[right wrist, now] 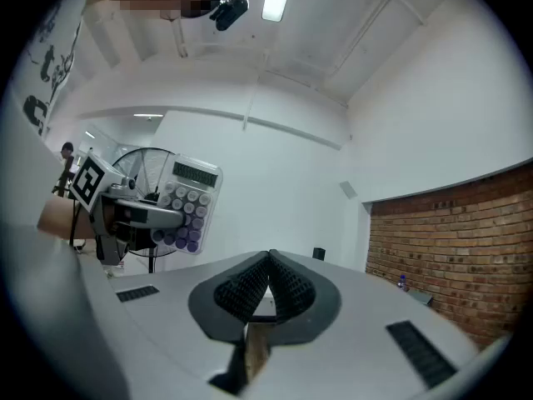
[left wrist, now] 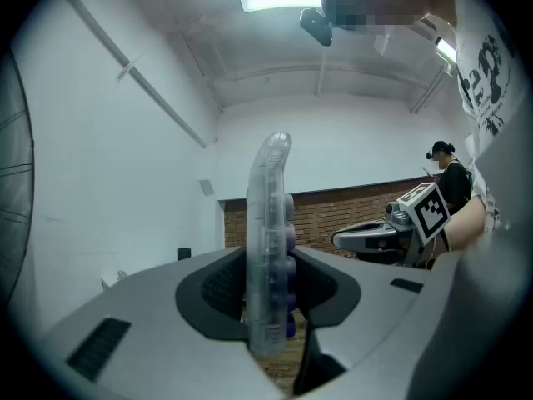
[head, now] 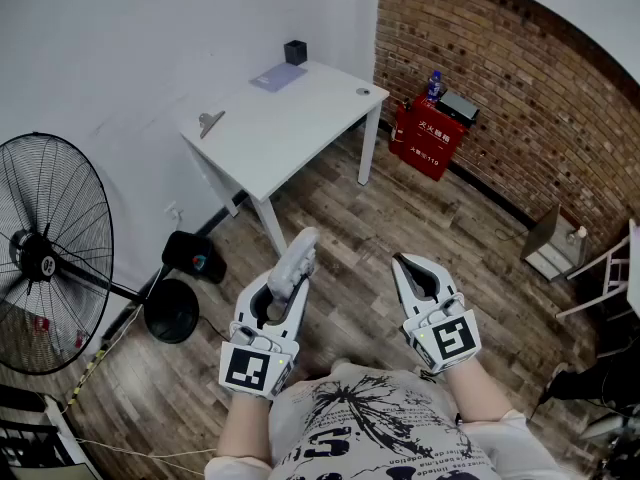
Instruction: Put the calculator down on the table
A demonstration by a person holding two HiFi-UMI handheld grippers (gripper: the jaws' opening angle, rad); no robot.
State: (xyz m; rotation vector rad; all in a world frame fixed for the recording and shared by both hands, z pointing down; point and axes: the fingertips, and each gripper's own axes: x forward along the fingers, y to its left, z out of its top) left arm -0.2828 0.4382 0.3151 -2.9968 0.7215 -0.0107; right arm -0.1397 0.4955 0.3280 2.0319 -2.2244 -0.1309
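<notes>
Pinching the calculator (left wrist: 268, 240) across its flat faces near the lower end, left gripper (head: 283, 290) holds a light, stiff, probably slick plastic shell; right gripper (right wrist: 268, 283) closed, empty.

I assess this as a sparsely fitted workroom, not a home. An exposed brick wall (head: 520, 78) meets plain white walls over a wood-plank floor (head: 420, 218). Fittings: one white table (head: 300, 118), a large pedestal fan (head: 50, 258), a red cabinet (head: 428, 138) against the brick, and a ceiling strip light (left wrist: 279, 1).
</notes>
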